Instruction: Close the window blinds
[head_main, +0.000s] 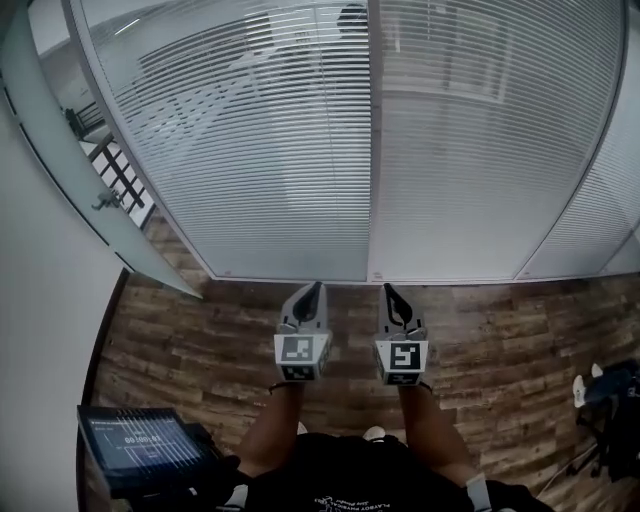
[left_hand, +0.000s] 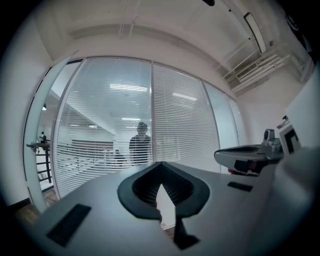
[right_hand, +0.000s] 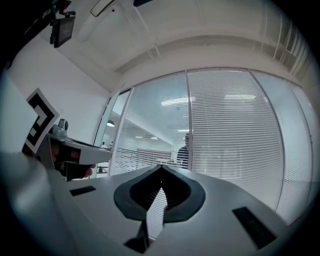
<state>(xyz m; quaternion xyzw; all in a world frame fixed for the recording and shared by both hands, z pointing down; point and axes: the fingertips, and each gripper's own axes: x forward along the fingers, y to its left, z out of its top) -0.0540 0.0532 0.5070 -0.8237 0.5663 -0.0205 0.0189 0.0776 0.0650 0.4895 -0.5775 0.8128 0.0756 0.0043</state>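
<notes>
White horizontal window blinds hang behind a glass wall ahead of me. The slats of the left panel (head_main: 250, 150) (left_hand: 100, 125) (right_hand: 150, 125) stand partly open and let the room behind show. The right panel (head_main: 480, 150) (left_hand: 182, 125) (right_hand: 230, 130) looks denser. My left gripper (head_main: 310, 291) (left_hand: 161, 164) and right gripper (head_main: 391, 292) (right_hand: 161, 167) are held side by side, level, pointing at the wall's frame post between the panels, some way short of it. Both pairs of jaws meet at the tips with nothing between them. No cord or wand shows.
A person (left_hand: 141, 145) (right_hand: 184, 152) stands behind the glass. An open glass door (head_main: 60, 150) leans out at the left, with a railing (head_main: 120, 175) beyond it. Wooden floor (head_main: 500, 340) runs below. A dark screen device (head_main: 140, 445) sits at lower left; dark gear (head_main: 612, 400) at the right.
</notes>
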